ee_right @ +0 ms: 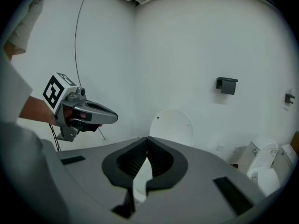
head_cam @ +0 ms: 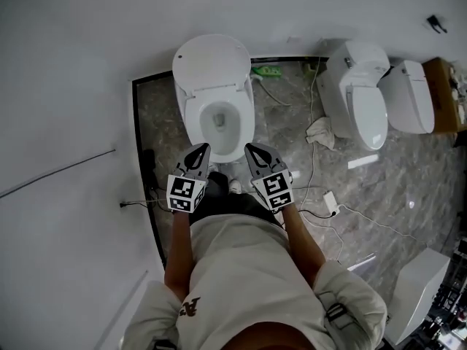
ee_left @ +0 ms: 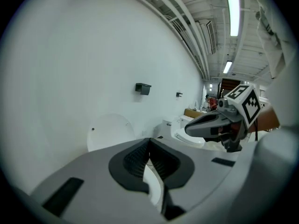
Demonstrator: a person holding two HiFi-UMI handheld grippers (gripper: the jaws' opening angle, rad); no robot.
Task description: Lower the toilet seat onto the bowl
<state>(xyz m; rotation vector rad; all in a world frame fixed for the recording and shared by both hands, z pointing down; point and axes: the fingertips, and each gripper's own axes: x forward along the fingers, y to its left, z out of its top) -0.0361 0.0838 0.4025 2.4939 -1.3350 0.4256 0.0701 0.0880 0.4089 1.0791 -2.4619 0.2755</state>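
White wall (head_cam: 66, 86) fills the left side, with a thin cable (head_cam: 58, 170) running across it. The left gripper (head_cam: 198, 154) is closed all the way with nothing in it, hovering at about 6 o'clock of the bowl (head_cam: 191, 122). The toilet seat (head_cam: 211, 64) is up against the wall at 12 o'clock of the bowl, and I can't really split it from the lid. The right gripper (head_cam: 252, 152) sits just beside the left one, jaws together too and empty. The floor (head_cam: 408, 188) is grey marble-look tile with loose cords (head_cam: 365, 214) and a crumpled rag (head_cam: 319, 132). There are two more toilets (head_cam: 357, 93) over at 2 o'clock.
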